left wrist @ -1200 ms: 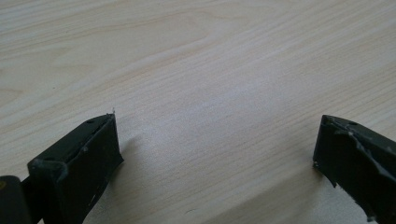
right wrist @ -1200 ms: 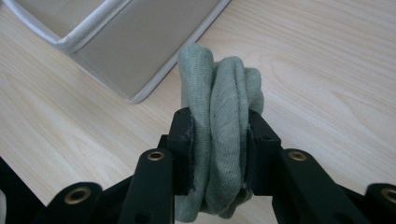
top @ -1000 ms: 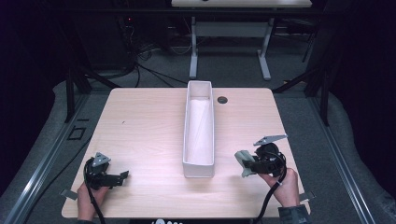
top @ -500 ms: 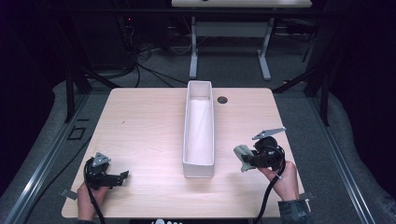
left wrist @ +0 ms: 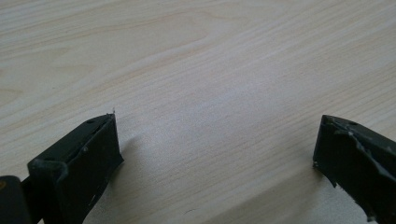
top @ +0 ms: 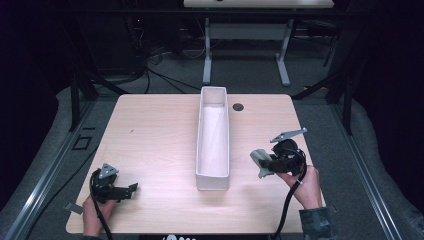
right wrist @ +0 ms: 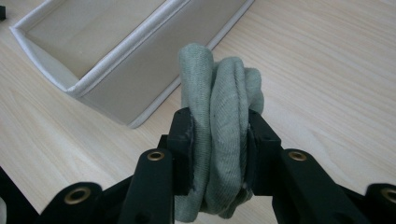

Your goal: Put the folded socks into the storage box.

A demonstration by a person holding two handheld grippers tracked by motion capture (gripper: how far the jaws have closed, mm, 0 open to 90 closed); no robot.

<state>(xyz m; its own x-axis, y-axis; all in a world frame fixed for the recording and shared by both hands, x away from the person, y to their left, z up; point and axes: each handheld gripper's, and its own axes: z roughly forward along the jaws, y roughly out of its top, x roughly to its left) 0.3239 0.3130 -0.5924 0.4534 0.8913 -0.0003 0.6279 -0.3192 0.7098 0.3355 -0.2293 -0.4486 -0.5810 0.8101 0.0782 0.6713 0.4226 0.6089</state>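
A long, narrow white fabric bin (top: 213,150) stands in the middle of the light wood table (top: 150,130), lengthwise away from me. My right gripper (top: 262,162) hovers to the right of the bin's near end, shut on a rolled pale green cloth (right wrist: 219,116) that bulges out past the black jaws. The bin's near corner (right wrist: 93,60) lies just beyond that cloth in the right gripper view. My left gripper (top: 131,189) rests near the table's front left corner, jaws wide apart over bare wood (left wrist: 210,116), nothing between them.
A small dark round grommet (top: 238,107) sits in the tabletop by the bin's far right end. Beyond the table stand a white desk frame (top: 245,50) and loose cables on grey floor. A dark rail runs along each side of the table.
My right gripper has lifted slightly with the green cloth in it and edged away from me. The left gripper has stayed where it was.
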